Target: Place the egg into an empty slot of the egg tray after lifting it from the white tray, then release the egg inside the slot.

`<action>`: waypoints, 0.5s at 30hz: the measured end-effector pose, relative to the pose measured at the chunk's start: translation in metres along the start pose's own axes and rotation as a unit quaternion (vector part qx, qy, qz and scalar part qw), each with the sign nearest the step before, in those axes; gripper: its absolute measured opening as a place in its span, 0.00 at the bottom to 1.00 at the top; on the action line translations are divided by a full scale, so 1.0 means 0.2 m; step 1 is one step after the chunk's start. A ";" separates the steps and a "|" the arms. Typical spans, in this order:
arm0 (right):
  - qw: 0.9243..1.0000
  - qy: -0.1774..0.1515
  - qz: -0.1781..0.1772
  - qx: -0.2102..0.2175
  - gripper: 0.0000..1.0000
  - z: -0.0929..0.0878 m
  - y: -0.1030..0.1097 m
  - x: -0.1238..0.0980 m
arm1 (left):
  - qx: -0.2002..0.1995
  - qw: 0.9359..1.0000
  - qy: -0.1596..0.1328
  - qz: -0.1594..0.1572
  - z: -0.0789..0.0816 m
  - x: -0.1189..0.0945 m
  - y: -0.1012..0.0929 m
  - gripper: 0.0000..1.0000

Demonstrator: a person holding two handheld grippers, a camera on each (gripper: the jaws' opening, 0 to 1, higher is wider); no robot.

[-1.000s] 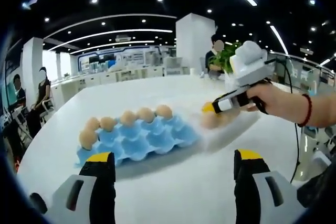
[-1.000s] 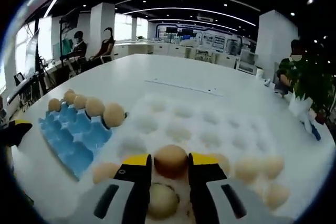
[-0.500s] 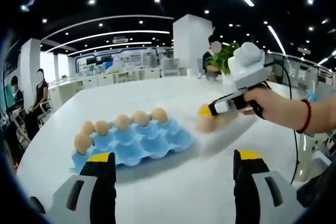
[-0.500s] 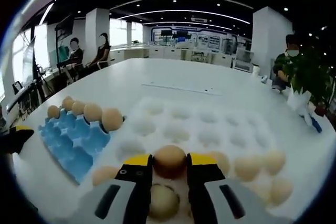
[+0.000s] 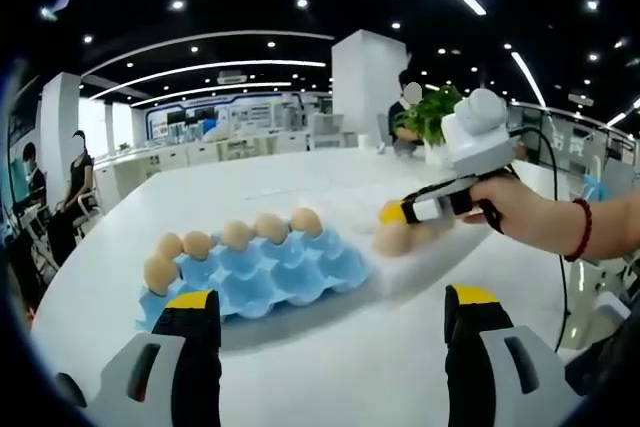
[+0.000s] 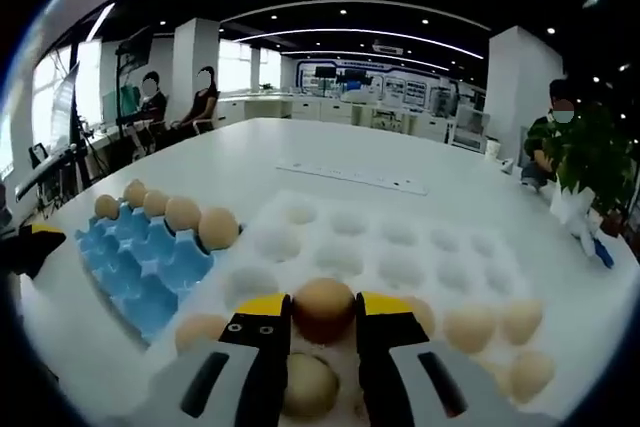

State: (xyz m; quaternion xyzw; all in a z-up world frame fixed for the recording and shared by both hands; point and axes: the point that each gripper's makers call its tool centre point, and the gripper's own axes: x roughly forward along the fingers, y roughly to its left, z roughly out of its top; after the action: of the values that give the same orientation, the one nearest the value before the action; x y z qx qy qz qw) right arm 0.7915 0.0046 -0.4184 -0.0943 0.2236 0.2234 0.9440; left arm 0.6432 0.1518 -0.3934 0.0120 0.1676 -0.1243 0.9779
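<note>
My right gripper [image 6: 323, 312] is shut on a brown egg [image 6: 323, 308] just above the white tray [image 6: 390, 257], whose near rows hold several more eggs. The blue egg tray [image 6: 140, 262] lies to the left of the white tray, with eggs along its far row and its nearer slots empty. In the left gripper view the same blue egg tray [image 5: 260, 272] sits centre-left, and the right gripper [image 5: 395, 224], held by a hand, carries the egg [image 5: 392, 237] just right of it. My left gripper [image 5: 330, 312] stands open over bare table in front of the blue tray.
Everything rests on a large white table [image 5: 330, 367]. A potted plant [image 6: 585, 162] stands at the table's far right, and a flat ruler-like strip [image 6: 350, 177] lies beyond the white tray. People sit at desks in the background [image 6: 160, 97].
The right gripper keeps its hold on the egg and has risen slightly over the white tray. The left gripper has stayed nearly still.
</note>
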 end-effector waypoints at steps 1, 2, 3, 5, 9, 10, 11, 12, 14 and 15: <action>1.000 -0.001 0.001 0.000 0.26 0.00 0.00 0.00 | 0.001 1.000 0.000 0.000 0.00 0.00 0.01 0.95; 1.000 -0.003 0.001 0.000 0.26 0.00 0.00 0.00 | 0.002 1.000 0.001 0.000 0.00 0.01 0.01 0.95; 1.000 -0.004 0.003 0.002 0.26 0.01 -0.01 0.01 | 0.003 1.000 0.001 0.000 0.00 0.01 0.01 0.95; 1.000 -0.007 0.006 0.000 0.26 0.01 0.00 0.01 | 0.004 1.000 0.003 -0.001 0.00 0.01 0.01 0.95; 1.000 -0.016 0.010 -0.006 0.26 0.02 0.00 0.01 | 0.001 1.000 0.001 -0.002 0.00 0.02 0.02 0.95; 1.000 -0.018 0.011 -0.007 0.26 0.02 0.00 0.01 | 0.000 1.000 0.002 -0.001 0.00 0.02 0.03 0.95; 1.000 -0.021 0.011 -0.009 0.26 0.02 0.00 0.00 | 0.001 1.000 0.003 -0.001 0.00 0.03 0.03 0.95; 1.000 -0.024 0.010 -0.012 0.26 0.02 0.00 0.00 | 0.002 1.000 0.004 0.000 -0.01 0.03 0.03 0.95; 0.999 -0.028 0.009 -0.018 0.26 0.03 0.00 0.00 | 0.002 1.000 0.003 0.001 0.00 0.02 0.03 0.95; 0.999 -0.029 0.010 -0.016 0.26 0.03 0.00 0.00 | 0.001 1.000 0.002 -0.001 0.00 0.02 0.04 0.94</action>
State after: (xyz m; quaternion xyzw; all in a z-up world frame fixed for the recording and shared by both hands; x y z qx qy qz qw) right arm 0.7946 0.0057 -0.4133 -0.1011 0.1935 0.2389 0.9462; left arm 0.6489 0.1576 -0.3956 0.0128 0.1694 -0.1250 0.9775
